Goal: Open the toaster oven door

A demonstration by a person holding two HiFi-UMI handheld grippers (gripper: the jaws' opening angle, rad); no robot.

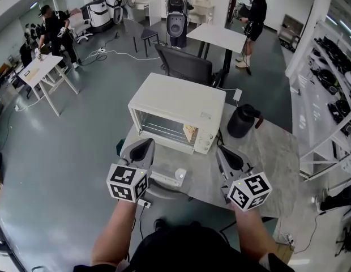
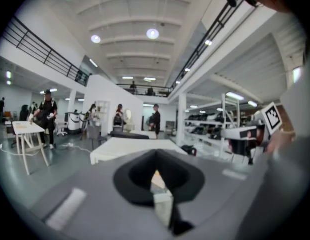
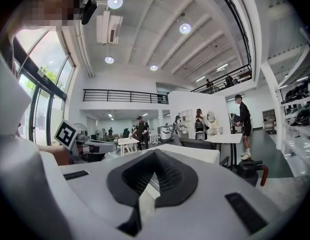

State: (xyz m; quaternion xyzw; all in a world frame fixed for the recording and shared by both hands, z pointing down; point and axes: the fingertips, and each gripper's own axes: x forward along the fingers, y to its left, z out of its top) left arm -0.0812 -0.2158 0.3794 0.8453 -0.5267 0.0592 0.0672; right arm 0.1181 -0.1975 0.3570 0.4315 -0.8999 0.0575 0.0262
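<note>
**Head view.** On the grey table (image 1: 266, 152) stands the toaster oven (image 1: 176, 103), its glass door (image 1: 163, 126) facing the person. The door lies flush with the front, i.e. shut, so the wanted open state is not present. Its long axis runs across the view, left to right, dipping slightly rightward. The knob panel (image 1: 205, 140) adjoins it on the right. The handle can't be separated from the bars seen at the glass.

The left gripper (image 1: 147, 143) is just before the door's lower left corner; contact can't be determined. The right gripper (image 1: 219, 149) is off the oven's right front corner, beside the knobs, with the black jug (image 1: 243, 120) beyond it.

Judgement: the left is nearer the door and the right nearer the controls. For either gripper, the door's upper edge lies ahead and above the tips. The hinge side is not visible.

**Left gripper view.** The left gripper (image 2: 157, 169) has its fingers pressed together with nothing between them, only a thin sliver of light. The oven's white top (image 2: 130, 146) shows straight ahead, just over the tips. The other tool's marker cube (image 2: 271, 116) is far right.

**Right gripper view.** The right gripper (image 3: 154, 171) also has its fingers together and is empty. The oven top (image 3: 192, 153) shows just over the tips, and the jug (image 3: 250, 169) sits to its right
</note>
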